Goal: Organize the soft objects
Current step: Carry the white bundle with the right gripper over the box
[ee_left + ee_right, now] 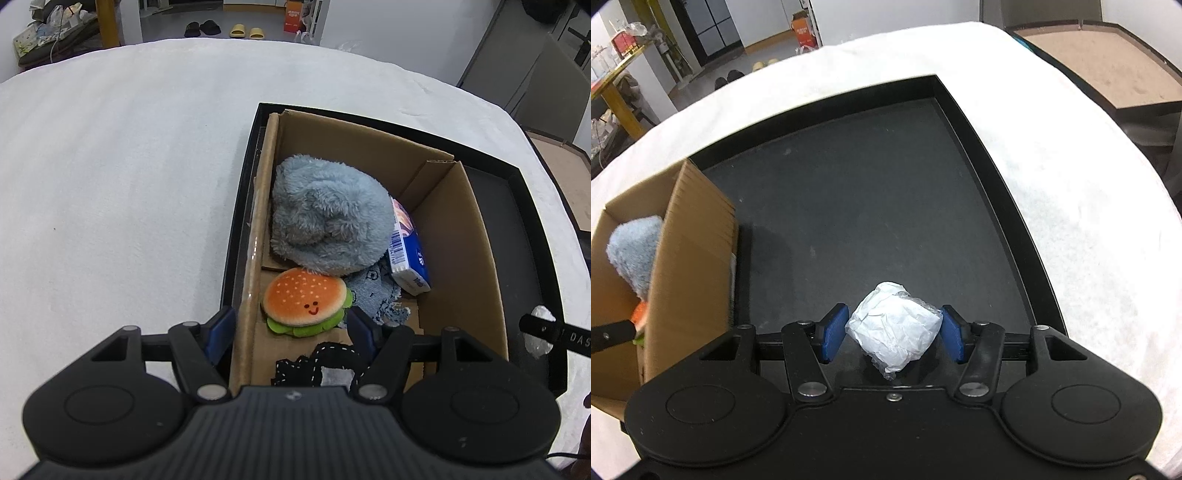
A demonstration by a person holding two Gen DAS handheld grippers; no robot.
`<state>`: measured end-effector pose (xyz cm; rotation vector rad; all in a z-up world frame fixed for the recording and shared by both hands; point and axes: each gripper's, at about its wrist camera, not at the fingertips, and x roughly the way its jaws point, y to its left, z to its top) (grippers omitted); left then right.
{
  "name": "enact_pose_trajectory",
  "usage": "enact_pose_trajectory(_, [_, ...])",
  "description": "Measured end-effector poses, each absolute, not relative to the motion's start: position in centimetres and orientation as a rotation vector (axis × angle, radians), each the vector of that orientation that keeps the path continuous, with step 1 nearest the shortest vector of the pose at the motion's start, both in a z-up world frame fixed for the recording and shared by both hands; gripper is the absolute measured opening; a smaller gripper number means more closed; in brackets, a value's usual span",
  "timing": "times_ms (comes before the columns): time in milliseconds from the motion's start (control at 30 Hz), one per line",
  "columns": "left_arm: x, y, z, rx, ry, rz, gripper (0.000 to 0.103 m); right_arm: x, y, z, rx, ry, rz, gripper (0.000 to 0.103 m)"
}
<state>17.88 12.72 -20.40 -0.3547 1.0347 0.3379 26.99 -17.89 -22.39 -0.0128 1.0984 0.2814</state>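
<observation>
The right gripper, jaws wide, is straddling the white wad lying right of the cardboard box, while the left gripper is gaping empty over that box.

Colours and patterns, box and tray

Brown cardboard box sitting in black tray; fluffy light-blue plush showing beside orange-bun burger toy wearing green lettuce edge, pale seed dots, red smile. Blue denim scrap fraying, black fabric showing white stitching, blue-white tissue pack, white crinkled wad sitting between blue ribbed pads. White cloth lying underneath.
</observation>
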Motion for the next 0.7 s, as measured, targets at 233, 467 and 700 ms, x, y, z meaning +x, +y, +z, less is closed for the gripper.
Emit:
enact_pose_trajectory(233, [17.3,13.2,-20.0,-0.376,1.019,0.312,0.064,26.6,-17.2,-20.3,-0.023,1.053,0.298,0.053])
enact_pose_trajectory(467, [16.5,13.8,-20.0,-0.377,1.017,0.282,0.064,26.6,-15.4,-18.3,-0.034,0.999,0.312,0.053])
enact_pose_trajectory(700, [15.8,14.3,-20.3,-0.388,1.019,0.235,0.061,26.1,-13.0,-16.2,-0.048,0.948,0.354,0.053])
